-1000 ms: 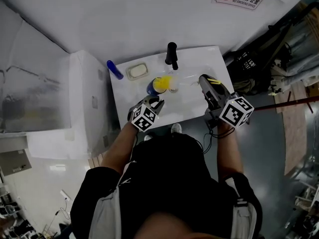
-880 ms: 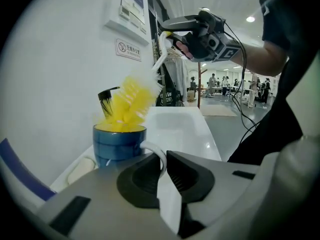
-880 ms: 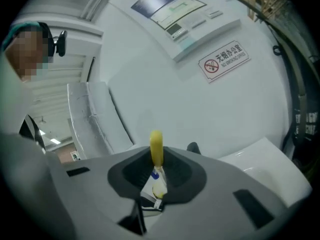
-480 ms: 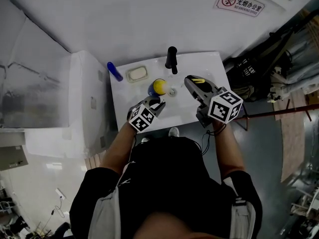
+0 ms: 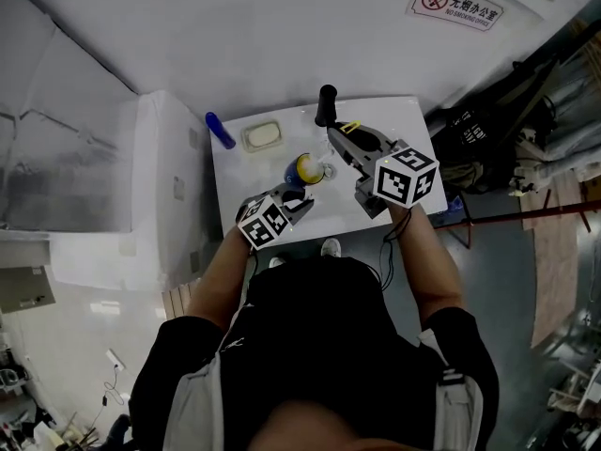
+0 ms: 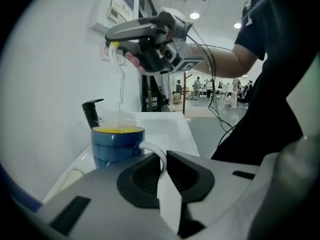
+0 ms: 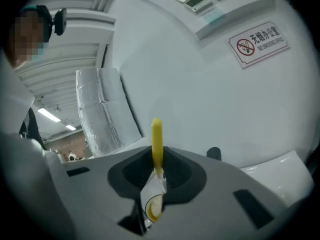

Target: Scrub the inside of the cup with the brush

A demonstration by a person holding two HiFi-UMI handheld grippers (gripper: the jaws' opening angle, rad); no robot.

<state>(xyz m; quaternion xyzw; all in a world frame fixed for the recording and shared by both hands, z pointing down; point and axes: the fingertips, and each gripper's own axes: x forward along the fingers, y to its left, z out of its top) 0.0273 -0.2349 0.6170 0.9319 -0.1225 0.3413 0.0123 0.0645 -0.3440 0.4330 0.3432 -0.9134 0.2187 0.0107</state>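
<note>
A blue cup with a yellow inside is held over the white sink. My left gripper is shut on its white handle, which sits between the dark pads. The cup stands upright just past those jaws. My right gripper is above and beyond the cup, shut on the brush's yellow handle. From the right gripper the brush's clear stem hangs down to the cup's mouth. How deep its bristles reach is hidden.
A black tap stands at the sink's back edge, close to the right gripper. A soap dish and a blue object lie at the back left. A white wall rises right behind the sink.
My right gripper has swung left and back from the sink's right side to above the cup, carrying the brush. The left gripper has lifted the cup slightly.
</note>
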